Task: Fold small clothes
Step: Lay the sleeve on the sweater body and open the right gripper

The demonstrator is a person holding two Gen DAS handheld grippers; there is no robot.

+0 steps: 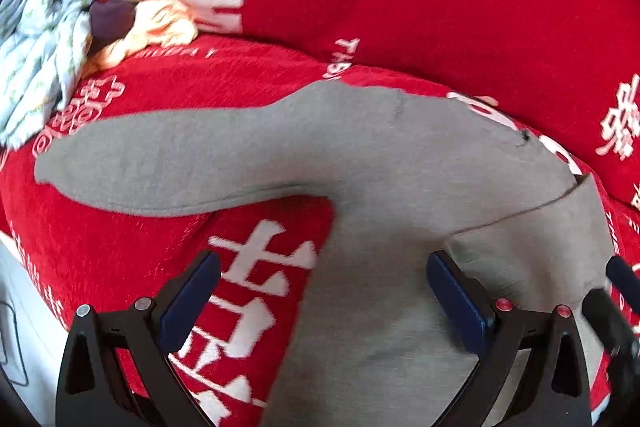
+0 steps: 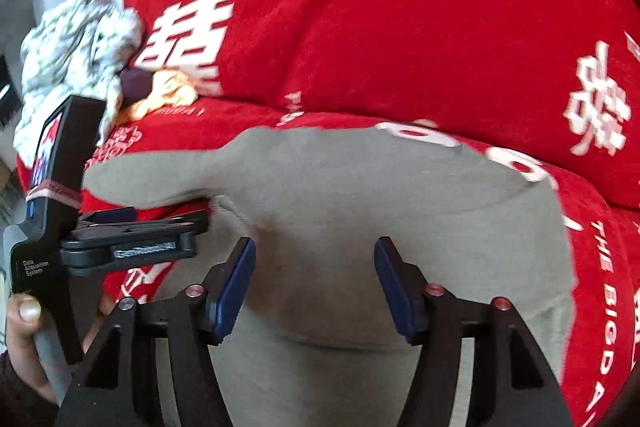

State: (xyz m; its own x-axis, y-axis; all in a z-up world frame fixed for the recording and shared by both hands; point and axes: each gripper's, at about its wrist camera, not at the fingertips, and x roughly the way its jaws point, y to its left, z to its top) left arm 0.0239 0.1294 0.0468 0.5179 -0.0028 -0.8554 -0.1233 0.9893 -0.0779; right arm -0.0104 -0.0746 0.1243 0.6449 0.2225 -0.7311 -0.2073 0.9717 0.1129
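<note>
- On the red cover (image 1: 400,7) with white characters, left wrist view: a grey garment (image 1: 360,167) lies flat, one sleeve stretched out to the left, its body running down under the camera.
- Left gripper (image 1: 324,287) hangs over the garment with jaws wide apart, nothing between the blue pads (image 1: 192,299); left finger over red cover, right finger over grey cloth.
- Far left: a crumpled white patterned cloth (image 1: 48,39), a dark item (image 1: 110,21) and an orange cloth (image 1: 160,27) bunched together, well apart from the garment.
- Right edge: a dark bit of the other gripper, blurred.
- Right wrist view: right gripper (image 2: 316,283) released, jaws apart over the garment (image 2: 340,187), nothing held.
- Left gripper (image 2: 136,239) sits at left over the armpit area, with a hand (image 2: 24,331) on its handle.
- Same pile (image 2: 80,39) sits top left against the cover (image 2: 360,47).
</note>
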